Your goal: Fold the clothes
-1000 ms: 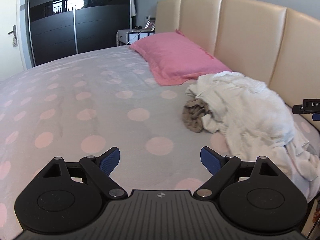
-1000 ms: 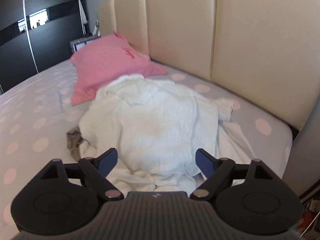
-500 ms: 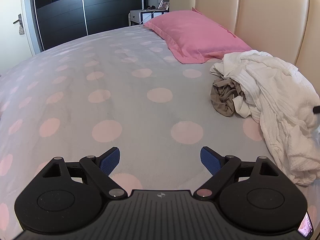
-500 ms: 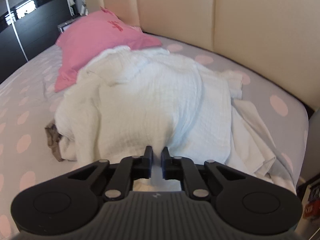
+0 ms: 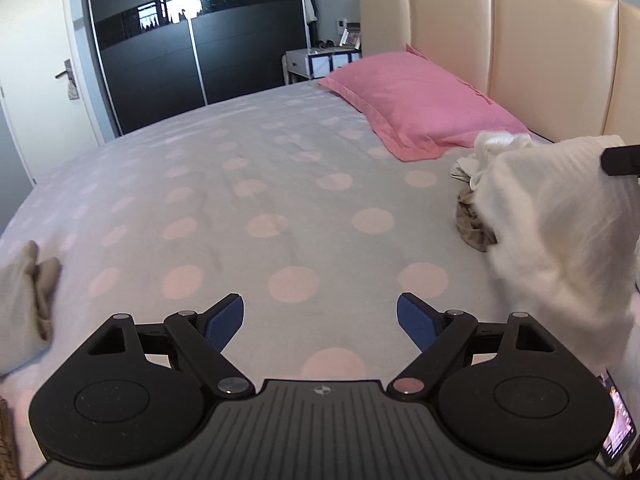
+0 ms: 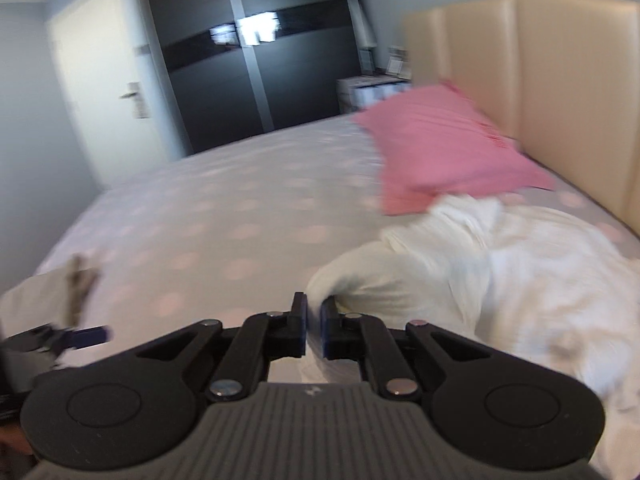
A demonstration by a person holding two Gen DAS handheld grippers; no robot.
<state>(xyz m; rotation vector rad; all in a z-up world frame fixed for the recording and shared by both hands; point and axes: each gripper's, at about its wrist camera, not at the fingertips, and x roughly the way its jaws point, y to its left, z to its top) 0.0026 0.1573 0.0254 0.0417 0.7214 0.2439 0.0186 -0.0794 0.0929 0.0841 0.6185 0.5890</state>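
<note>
Right claw (image 6: pixel 314 330) is clenched on a fold of the white garment (image 6: pixel 500 272), whose bulk trails off to its right across the polka-dot bed (image 6: pixel 224 216), below the pink pillow (image 6: pixel 440 148). Left claw (image 5: pixel 320 322) hangs released over bare sheet, the garment well off to its right. The right hand is the nearer; spreading the cloth probably means carrying it leftward onto the open sheet. A brown garment (image 5: pixel 474 222) lies beside the white one.

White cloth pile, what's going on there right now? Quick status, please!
Right claw shut on white garment, lifting it. Left claw open, empty, over bed. Brown garment beside the pile; nothing blocking.
</note>
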